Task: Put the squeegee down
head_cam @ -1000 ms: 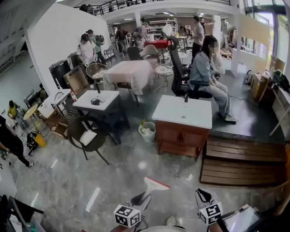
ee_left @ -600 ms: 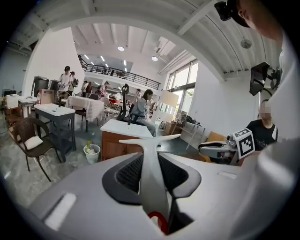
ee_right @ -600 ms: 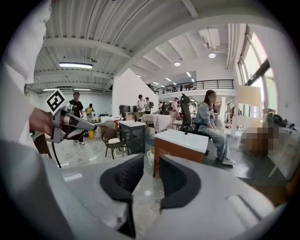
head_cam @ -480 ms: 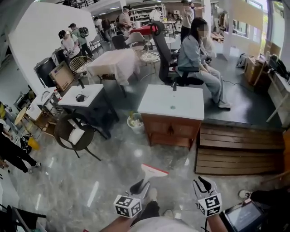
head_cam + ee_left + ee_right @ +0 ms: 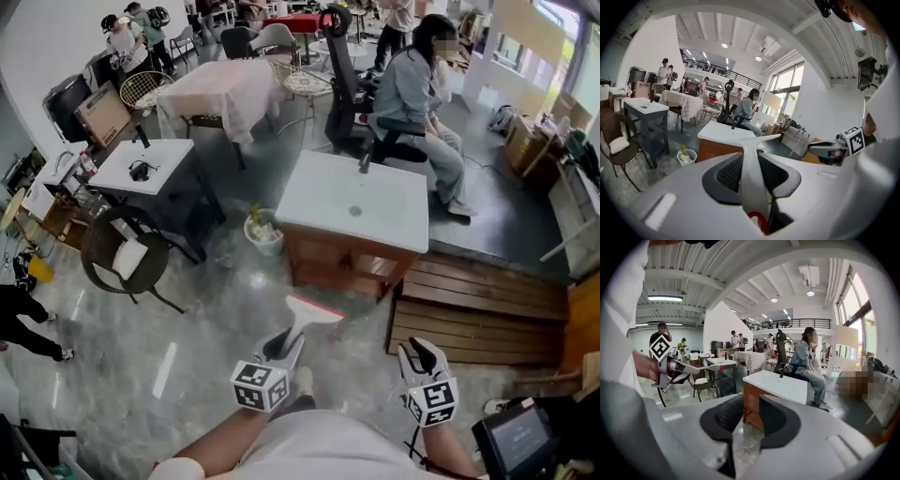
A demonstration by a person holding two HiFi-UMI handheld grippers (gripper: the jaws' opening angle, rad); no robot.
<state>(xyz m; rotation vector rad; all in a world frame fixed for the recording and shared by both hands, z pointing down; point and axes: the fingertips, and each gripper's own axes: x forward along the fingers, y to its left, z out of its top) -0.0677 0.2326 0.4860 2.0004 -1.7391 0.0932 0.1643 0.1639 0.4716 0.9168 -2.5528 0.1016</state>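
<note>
Two handheld grippers face a white washbasin worktop (image 5: 375,225) across a bare stretch of floor. The left gripper (image 5: 281,345) has its fingers (image 5: 727,174) clamped on the handle of a white squeegee (image 5: 312,312), held blade forward in the air, short of the worktop. The right gripper (image 5: 420,354) is empty, its fingers (image 5: 725,417) moderately apart. Released here, the squeegee would likely drop to the floor. Set too near the edge, its wide blade could overhang and tip off.

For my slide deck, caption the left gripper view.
The left tongs hold a white plastic squeegee by its handle, blade toward a white-topped wooden vanity cabinet.
</note>
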